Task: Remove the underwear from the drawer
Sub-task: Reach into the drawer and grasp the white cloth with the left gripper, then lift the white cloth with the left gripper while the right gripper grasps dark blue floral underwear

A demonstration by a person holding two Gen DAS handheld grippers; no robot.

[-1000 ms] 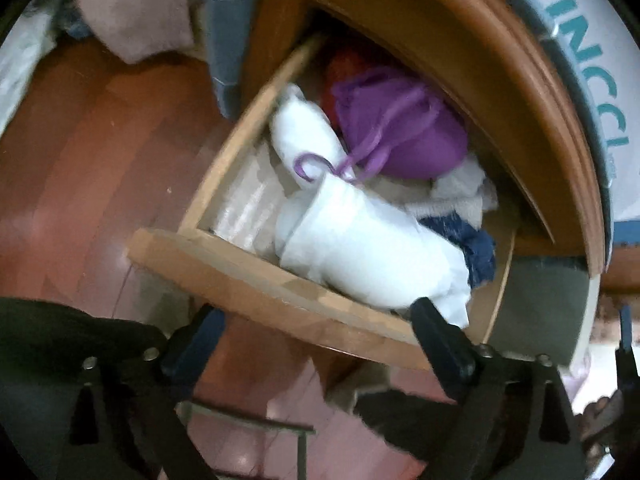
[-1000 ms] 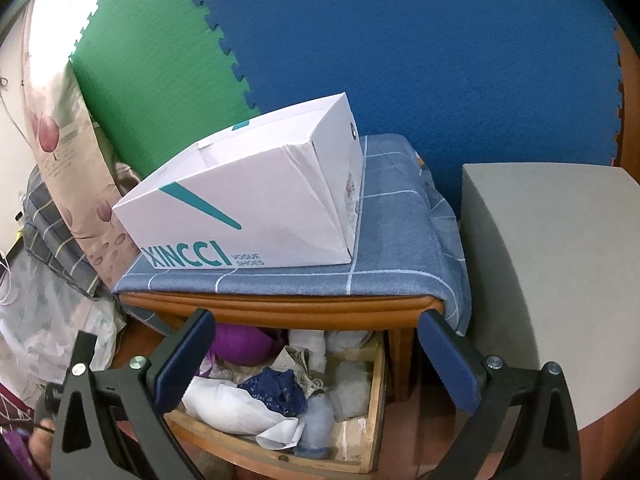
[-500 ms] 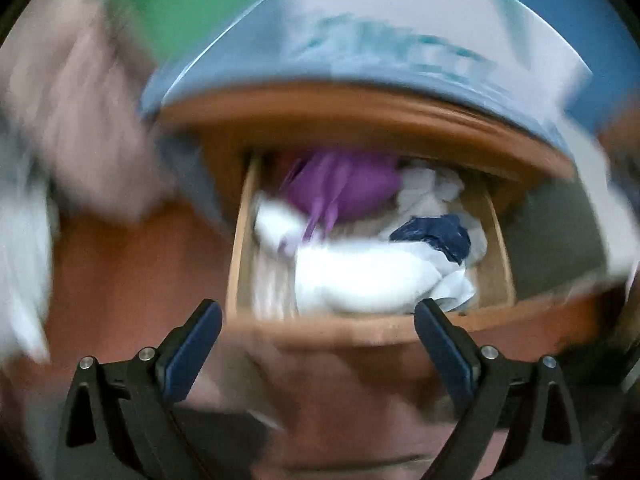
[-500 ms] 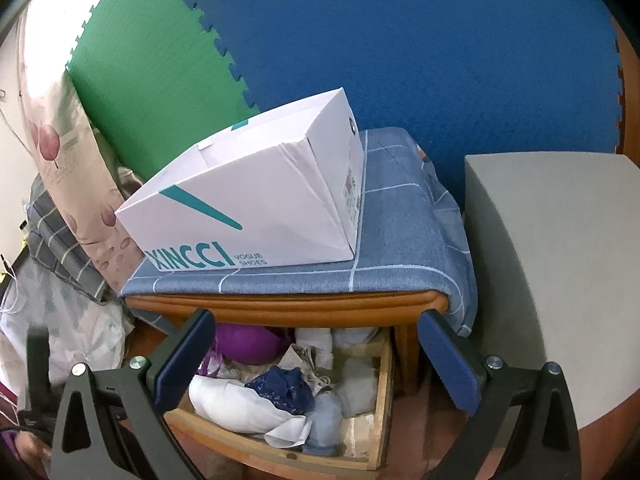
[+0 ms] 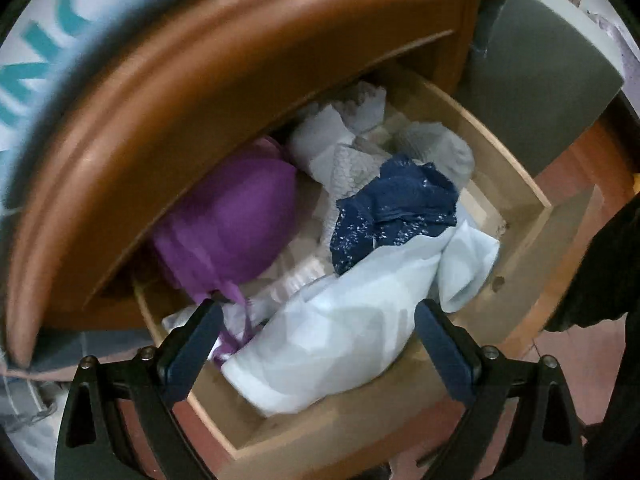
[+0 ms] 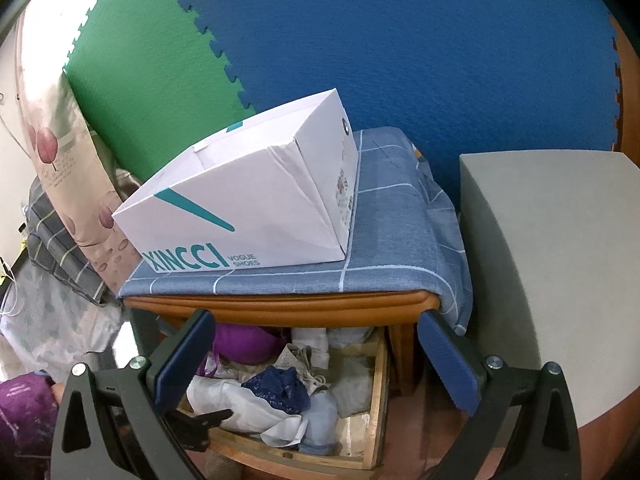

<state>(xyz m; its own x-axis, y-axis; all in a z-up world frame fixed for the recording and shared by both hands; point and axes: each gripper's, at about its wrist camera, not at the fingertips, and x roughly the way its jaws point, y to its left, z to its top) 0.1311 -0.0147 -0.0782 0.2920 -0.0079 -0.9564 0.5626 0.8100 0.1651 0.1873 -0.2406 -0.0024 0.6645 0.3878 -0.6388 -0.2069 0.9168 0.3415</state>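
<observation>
Left gripper point(image 5: 316, 346) hangs over the front of the open drawer point(image 5: 516, 196), tilted down into it, fingers spread wide with nothing between them. Its left fingertip sits over the trailing strap of a purple bra point(image 5: 236, 220), its right one near the drawer's front corner. Seen from the right wrist camera, a dark finger of that same tool point(image 6: 208, 418) pokes in just above the drawer's front edge.

In the drawer, left to right: the purple bra tucked half under the cabinet top point(image 5: 132, 92); a large pale-blue bundle point(image 5: 344, 328) lying lengthwise along the front, directly between the left fingers; the navy underwear point(image 5: 394, 208) crumpled on top of the pile at mid-drawer, resting partly on the pale bundle (no clear long axis, it is just a wad; white speckles show on its near side). Behind it are white and grey knits point(image 5: 436, 148) toward the back right corner.

Right gripper point(image 6: 314, 356) is held back and higher, level, facing the cabinet front, fingers also wide apart and empty. Between them the drawer point(image 6: 378, 404) shows, with the navy underwear point(image 6: 280, 390) in its middle. Above sits a white shoe box point(image 6: 248, 208) on a blue checked cloth point(image 6: 400, 240). A grey block point(image 6: 552, 264) stands to the right.
</observation>
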